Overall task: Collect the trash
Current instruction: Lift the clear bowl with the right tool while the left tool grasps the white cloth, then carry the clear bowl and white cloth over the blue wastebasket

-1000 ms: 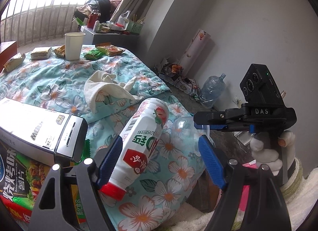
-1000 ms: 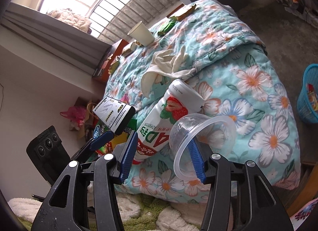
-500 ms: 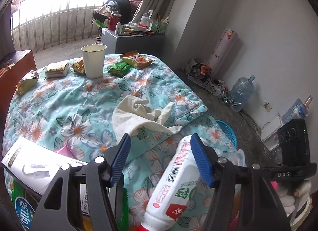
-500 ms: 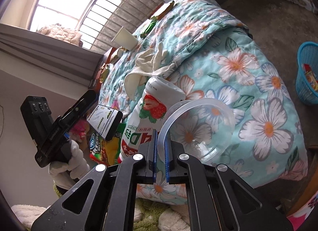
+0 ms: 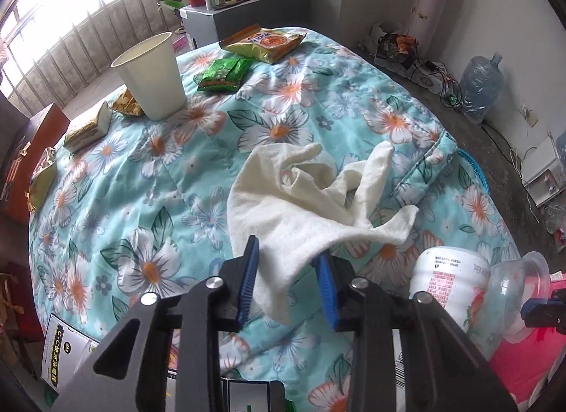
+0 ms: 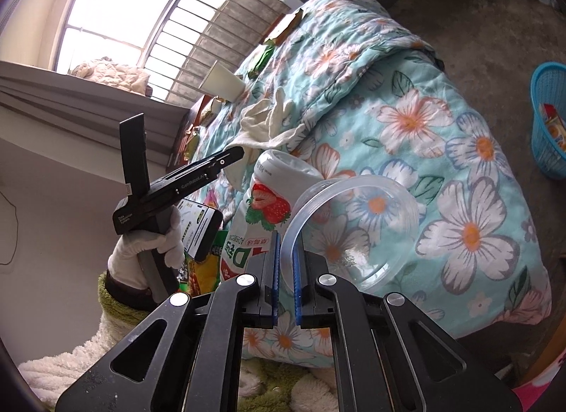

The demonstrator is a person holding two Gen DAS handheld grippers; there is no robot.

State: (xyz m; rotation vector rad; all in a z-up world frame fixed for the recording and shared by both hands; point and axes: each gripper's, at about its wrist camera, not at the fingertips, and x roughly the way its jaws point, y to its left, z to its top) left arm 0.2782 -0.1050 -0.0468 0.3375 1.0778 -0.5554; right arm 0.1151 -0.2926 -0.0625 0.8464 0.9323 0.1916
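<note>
A crumpled white cloth [image 5: 293,192] lies on the floral quilt [image 5: 141,182]. Its lower tail hangs between the blue pads of my left gripper [image 5: 288,282], whose jaws are closing around it with a gap still showing lower down. My right gripper [image 6: 286,270] is shut on the rim of a clear plastic cup [image 6: 357,221], which lies on its side at the quilt's edge. Next to the cup lies a white strawberry drink bottle [image 6: 269,206]. In the left wrist view the bottle [image 5: 449,274] and the cup [image 5: 520,291] sit at the lower right.
A paper cup [image 5: 152,75], a green packet [image 5: 224,74], an orange snack bag [image 5: 263,42] and wrappers [image 5: 86,127] lie farther up the quilt. A white box [image 5: 67,344] sits near left. A blue basket [image 6: 550,121] stands on the floor, a water jug [image 5: 481,83] by the wall.
My left gripper left the drink bottle, moved up over the quilt to the white cloth and narrowed its jaws. My right gripper went from open around the cup's rim to shut on it.
</note>
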